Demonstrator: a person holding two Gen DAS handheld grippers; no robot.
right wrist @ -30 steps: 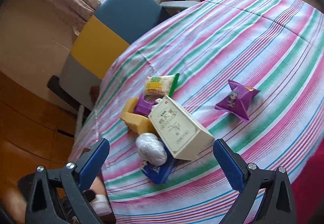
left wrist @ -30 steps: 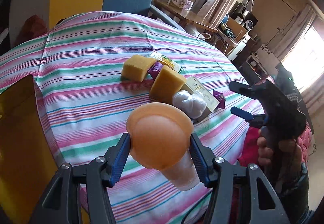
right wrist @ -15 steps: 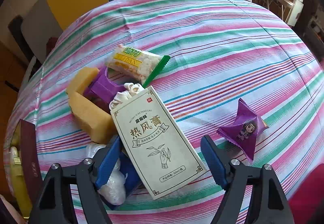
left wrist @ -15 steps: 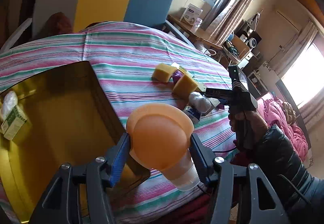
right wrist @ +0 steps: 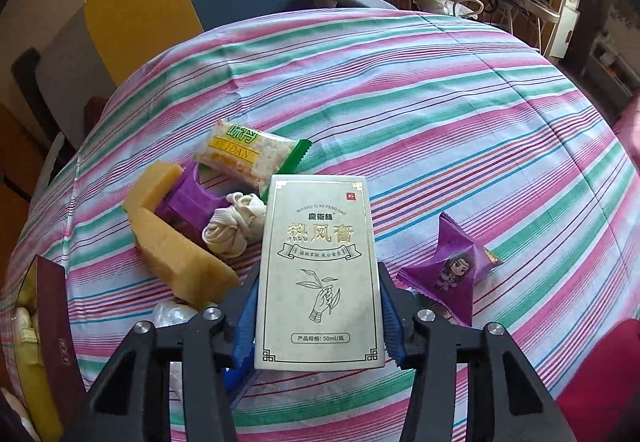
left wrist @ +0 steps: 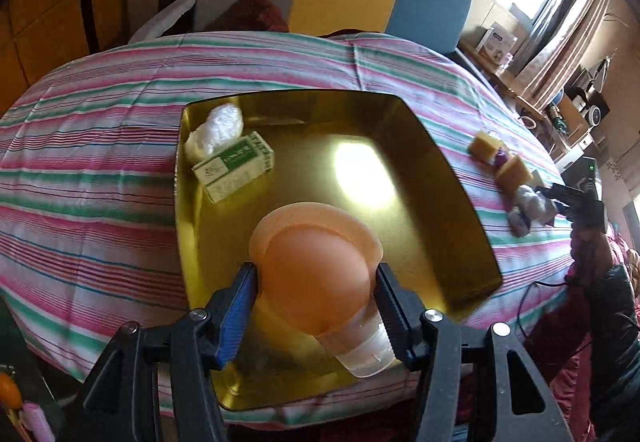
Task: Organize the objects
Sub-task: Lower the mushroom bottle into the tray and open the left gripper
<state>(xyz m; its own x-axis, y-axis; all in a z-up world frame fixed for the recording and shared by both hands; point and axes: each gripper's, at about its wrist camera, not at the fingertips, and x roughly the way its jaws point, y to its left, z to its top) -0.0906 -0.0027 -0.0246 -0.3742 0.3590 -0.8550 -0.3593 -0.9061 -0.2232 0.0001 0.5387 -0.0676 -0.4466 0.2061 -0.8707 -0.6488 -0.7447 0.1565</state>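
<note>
Over the striped tablecloth [left wrist: 100,146], the left gripper [left wrist: 316,282], clamping the orange-lidded cup [left wrist: 316,266], now hangs above the gold tray [left wrist: 440,178] rather than bare cloth, while the right gripper [right wrist: 318,306] has just been closing onto the white carton [right wrist: 318,270] beside the yellow sponges [right wrist: 180,262].

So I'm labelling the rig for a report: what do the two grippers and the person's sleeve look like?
Both the left gripper and right gripper have black angular frames with silver bolts and ribbed blue finger pads. The sleeve is dark and shiny.
</note>
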